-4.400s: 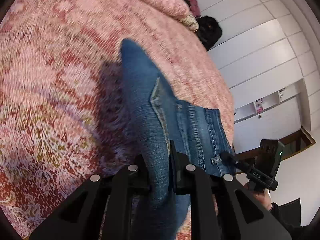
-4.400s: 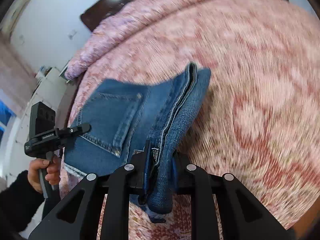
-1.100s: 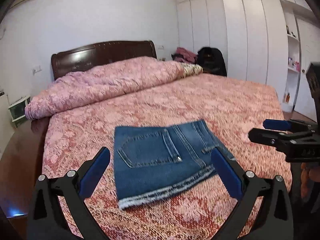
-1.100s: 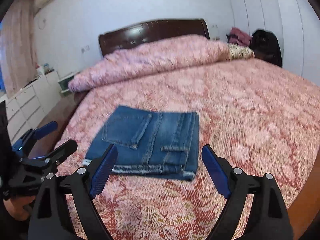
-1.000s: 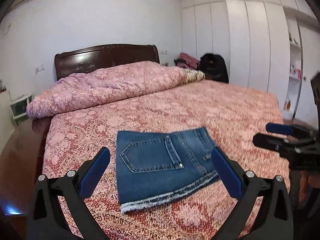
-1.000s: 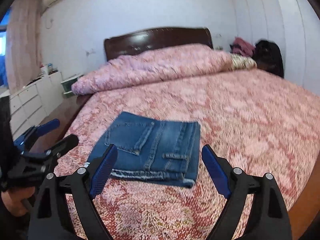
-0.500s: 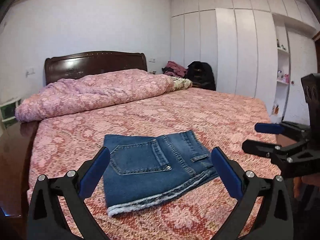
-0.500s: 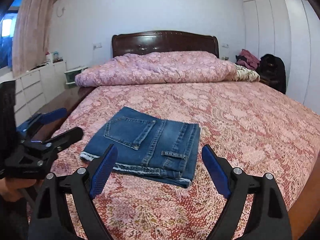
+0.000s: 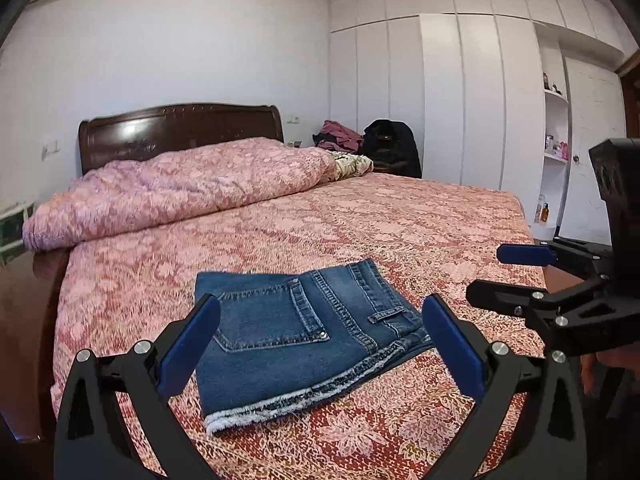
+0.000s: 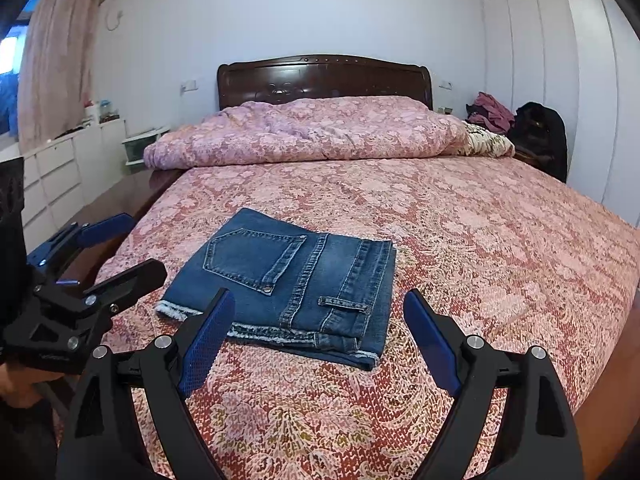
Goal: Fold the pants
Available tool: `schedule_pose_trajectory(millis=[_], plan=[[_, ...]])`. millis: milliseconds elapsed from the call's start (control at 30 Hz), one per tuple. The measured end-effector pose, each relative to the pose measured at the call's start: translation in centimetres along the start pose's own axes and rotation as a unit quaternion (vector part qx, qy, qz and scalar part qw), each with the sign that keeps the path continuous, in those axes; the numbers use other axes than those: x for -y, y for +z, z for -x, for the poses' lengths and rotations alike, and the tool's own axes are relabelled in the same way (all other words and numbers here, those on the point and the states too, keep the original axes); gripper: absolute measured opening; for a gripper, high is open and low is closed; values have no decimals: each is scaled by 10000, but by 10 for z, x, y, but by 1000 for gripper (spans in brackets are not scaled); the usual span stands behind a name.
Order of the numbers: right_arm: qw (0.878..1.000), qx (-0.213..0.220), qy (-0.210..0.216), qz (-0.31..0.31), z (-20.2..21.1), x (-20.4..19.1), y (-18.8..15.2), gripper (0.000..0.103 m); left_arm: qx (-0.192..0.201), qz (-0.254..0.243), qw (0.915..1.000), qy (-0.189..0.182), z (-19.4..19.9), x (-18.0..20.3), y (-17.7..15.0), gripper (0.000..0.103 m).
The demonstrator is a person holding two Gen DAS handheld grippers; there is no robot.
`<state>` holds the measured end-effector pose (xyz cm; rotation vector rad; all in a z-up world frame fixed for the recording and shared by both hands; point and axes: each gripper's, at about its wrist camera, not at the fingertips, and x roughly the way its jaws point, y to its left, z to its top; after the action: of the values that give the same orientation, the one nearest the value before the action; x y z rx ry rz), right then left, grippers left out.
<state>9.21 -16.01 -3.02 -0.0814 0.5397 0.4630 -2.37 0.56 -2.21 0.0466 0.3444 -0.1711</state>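
The blue denim pants (image 9: 304,332) lie folded into a compact rectangle on the pink patterned bedspread (image 9: 400,232), back pocket up, frayed hems toward me. They also show in the right wrist view (image 10: 292,280). My left gripper (image 9: 320,340) is open and empty, held back above the near edge of the pants. My right gripper (image 10: 320,332) is open and empty, also back from the pants. The right gripper shows at the right of the left wrist view (image 9: 520,276). The left gripper shows at the left of the right wrist view (image 10: 104,252).
A rolled pink duvet (image 9: 180,188) lies along the dark wooden headboard (image 10: 324,76). White wardrobes (image 9: 460,100) stand at the right, with a black bag (image 9: 394,148) and clothes beside the bed. White drawers (image 10: 60,172) stand at the left.
Both grippers earlier held the denim shut; they have let go, opened and pulled back and levelled. The pants now rest folded on the bed.
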Motion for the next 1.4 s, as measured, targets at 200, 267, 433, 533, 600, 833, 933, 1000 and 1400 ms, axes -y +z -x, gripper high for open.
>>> schedule_pose_trajectory(millis=[200,267,433,533,600,833,933,1000,1400], plan=[[10000,11,16,-37,0,2,0,88,39,-137,9999,-38,-1,7,4,101],[10000,12,26,-30,0,1,0,88,-1,-114,9999,-40,-2,7,3,101],[10000,-32,48,-29,-2,1,0,88,-5,-70,10000,4,-2,5,4,101],[10000,-25,55,-33,-1,1,1,88,-25,-55,10000,-2,-3,4,3,101],[10000,-37,54,-24,-2,1,1,88,-26,-60,10000,-8,-3,4,3,101],[9999,-62,63,-49,-3,2,0,88,-23,-5,10000,26,-2,2,3,101],[10000,-51,61,-58,-2,1,-1,88,-39,9,10000,32,-2,1,3,101],[10000,-58,59,-52,-3,1,-1,88,-40,15,10000,32,-2,0,4,101],[9999,-80,66,-66,-3,1,-2,88,-60,22,10000,22,-4,-1,3,101]])
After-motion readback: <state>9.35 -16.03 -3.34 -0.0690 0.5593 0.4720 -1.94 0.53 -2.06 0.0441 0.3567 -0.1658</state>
